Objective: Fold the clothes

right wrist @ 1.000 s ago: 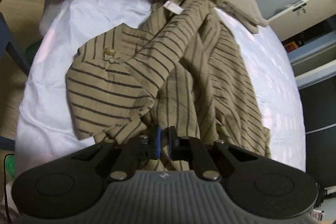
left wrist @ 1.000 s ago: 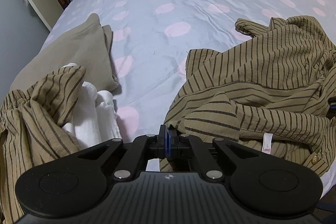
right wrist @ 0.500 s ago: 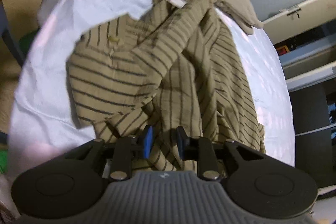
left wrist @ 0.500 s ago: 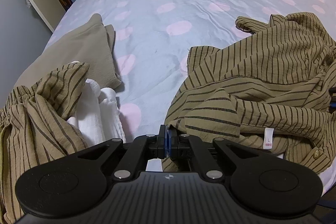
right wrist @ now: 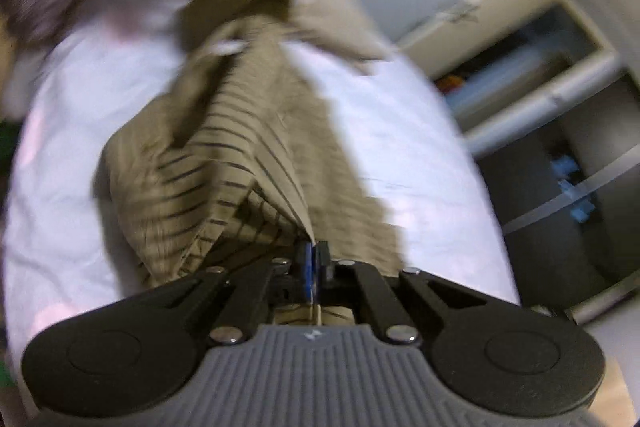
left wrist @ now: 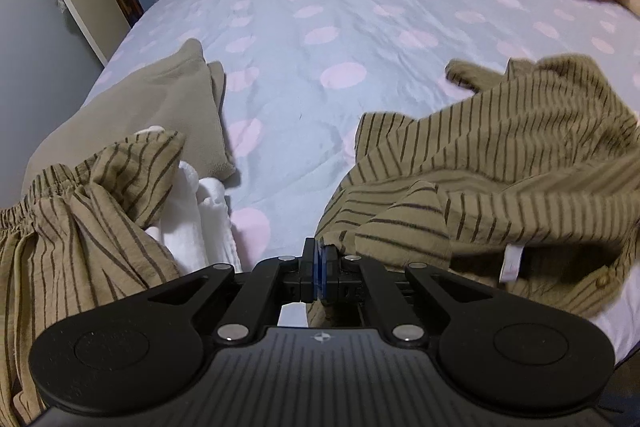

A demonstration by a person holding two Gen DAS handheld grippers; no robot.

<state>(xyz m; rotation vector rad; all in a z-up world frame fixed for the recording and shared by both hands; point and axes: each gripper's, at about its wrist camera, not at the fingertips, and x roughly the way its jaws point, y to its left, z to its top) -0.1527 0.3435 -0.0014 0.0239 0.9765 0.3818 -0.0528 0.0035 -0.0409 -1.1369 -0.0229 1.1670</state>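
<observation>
Striped shirt (left wrist: 500,163) crumpled on the bed (left wrist: 360,7), unfolded — right gripper (right wrist: 313,254) clamped on a fold, left gripper (left wrist: 319,258) pinching its near edge. Beyond: striped trousers (left wrist: 80,211) heaped unfolded; one khaki piece (left wrist: 160,107) looks folded. Most work remains.

The left gripper (left wrist: 320,259) — black linkage arms ending in blue-padded fingers — points steeply down toward the olive-brown striped cotton shirt (left wrist: 500,163), its jaws pressed fully together at the shirt's near edge; whether cloth sits between them cannot be told. The right gripper (right wrist: 314,259), of the same build, points less steeply along the shirt. Its jaws have just closed — they pinch a raised ridge of that striped fabric, which runs taut away from the blue pads (right wrist: 307,265).
</observation>
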